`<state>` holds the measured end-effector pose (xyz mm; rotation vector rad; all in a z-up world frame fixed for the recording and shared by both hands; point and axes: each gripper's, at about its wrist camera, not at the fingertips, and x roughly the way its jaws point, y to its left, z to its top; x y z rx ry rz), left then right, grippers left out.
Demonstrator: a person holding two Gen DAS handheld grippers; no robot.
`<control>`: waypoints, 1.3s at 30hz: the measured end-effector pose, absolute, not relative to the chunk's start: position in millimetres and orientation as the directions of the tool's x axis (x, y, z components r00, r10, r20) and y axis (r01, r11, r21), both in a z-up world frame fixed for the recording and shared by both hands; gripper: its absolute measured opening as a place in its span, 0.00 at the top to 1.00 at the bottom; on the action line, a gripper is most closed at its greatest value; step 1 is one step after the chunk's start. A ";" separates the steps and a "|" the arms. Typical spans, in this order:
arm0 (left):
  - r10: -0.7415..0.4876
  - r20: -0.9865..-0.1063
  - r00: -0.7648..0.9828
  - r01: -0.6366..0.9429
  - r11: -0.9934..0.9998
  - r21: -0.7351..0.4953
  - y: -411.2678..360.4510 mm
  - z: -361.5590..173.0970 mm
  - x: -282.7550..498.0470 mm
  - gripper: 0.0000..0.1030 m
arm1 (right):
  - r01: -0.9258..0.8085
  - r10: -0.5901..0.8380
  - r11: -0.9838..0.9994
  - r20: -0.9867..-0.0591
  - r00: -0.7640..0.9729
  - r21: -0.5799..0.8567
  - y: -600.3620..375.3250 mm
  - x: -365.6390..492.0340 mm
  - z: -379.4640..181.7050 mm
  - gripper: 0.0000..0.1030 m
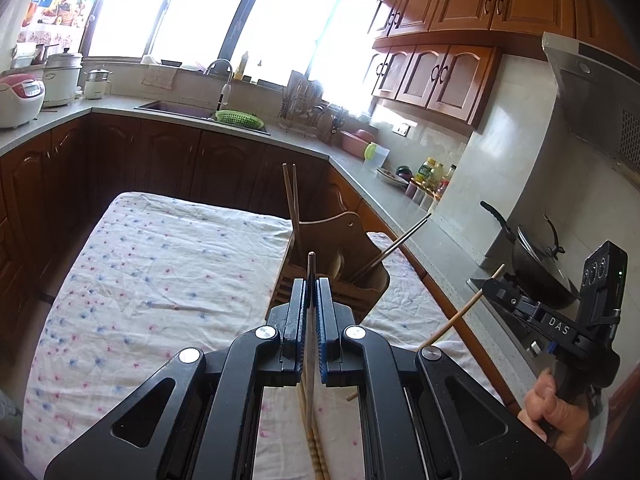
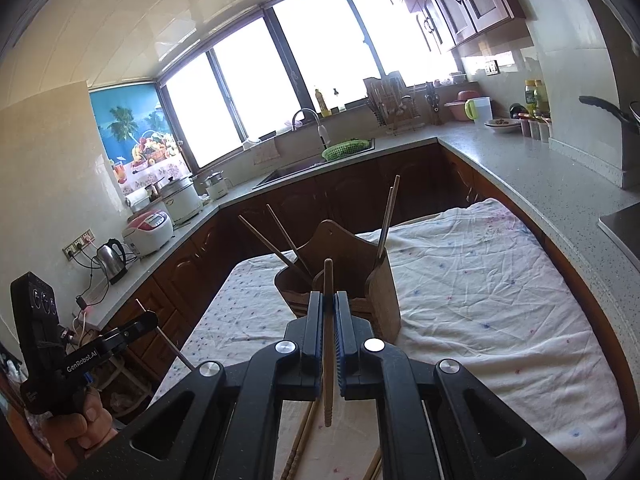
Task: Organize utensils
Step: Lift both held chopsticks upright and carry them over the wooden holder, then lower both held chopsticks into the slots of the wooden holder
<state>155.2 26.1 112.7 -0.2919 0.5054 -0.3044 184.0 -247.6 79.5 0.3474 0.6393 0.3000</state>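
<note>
Wooden holder (image 1: 336, 276) stands on the tabletop (image 1: 152, 280) toward its far edge. It is split into compartments. From the left wrist view: two wooden chopsticks (image 1: 291, 204) upright in the left compartment, dark metal-tipped chopsticks (image 1: 394, 246) leaning right out of the right compartment. A rounded wooden handle shows in the middle one; can't tell what it is.

Left gripper (image 1: 312, 292): jaws nearly closed, clamped on one thin light chopstick (image 1: 311, 268), tip poking up past the fingertips, just short of the holder.

Right gripper (image 2: 329, 308): jaws nearly closed, clamped on one wooden chopstick (image 2: 328, 344), upright, ribbed end hanging below the jaws, also just in front of the holder (image 2: 344, 276).

More loose chopsticks (image 1: 316, 436) lie on the tabletop near its near edge, under both grippers.

Tabletop has a wrinkled white cloth with small pink and blue flowers. Around it: L-shaped grey counter, dark wood cabinets, sink (image 1: 180, 110) with green basket (image 1: 240, 118), bright windows, rice cookers (image 1: 20, 98) at left, wok (image 1: 536, 268) at right.
</note>
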 end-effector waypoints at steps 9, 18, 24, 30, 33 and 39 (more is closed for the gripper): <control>-0.339 -0.359 0.870 0.223 0.919 -0.326 22.4 144.5 181.9 0.96 | -0.148 0.349 0.899 -0.469 0.812 0.412 -261.8 208.0 101.6 0.95; -0.315 -0.263 0.912 0.232 0.924 -0.304 14.1 195.3 231.9 0.96 | -0.134 0.290 0.913 -0.381 0.878 0.386 -272.1 252.8 139.7 0.95; -0.273 -0.255 0.927 0.202 0.940 -0.274 1.4 193.2 271.3 0.96 | -0.118 0.252 0.932 -0.379 0.891 0.342 -263.9 278.1 133.5 0.95; -0.233 -0.256 0.938 0.148 0.938 -0.313 -0.1 158.9 298.2 0.96 | -0.097 0.231 0.939 -0.398 0.888 0.330 -253.8 286.5 99.5 0.95; -0.211 -0.268 0.940 0.114 0.935 -0.335 2.8 138.3 305.6 0.96 | -0.081 0.215 0.945 -0.414 0.884 0.317 -250.1 287.8 80.9 0.95; -0.221 -0.325 0.919 0.110 0.939 -0.326 -2.7 104.9 316.8 0.96 | -0.077 0.219 0.947 -0.454 0.864 0.312 -241.0 290.1 51.9 0.95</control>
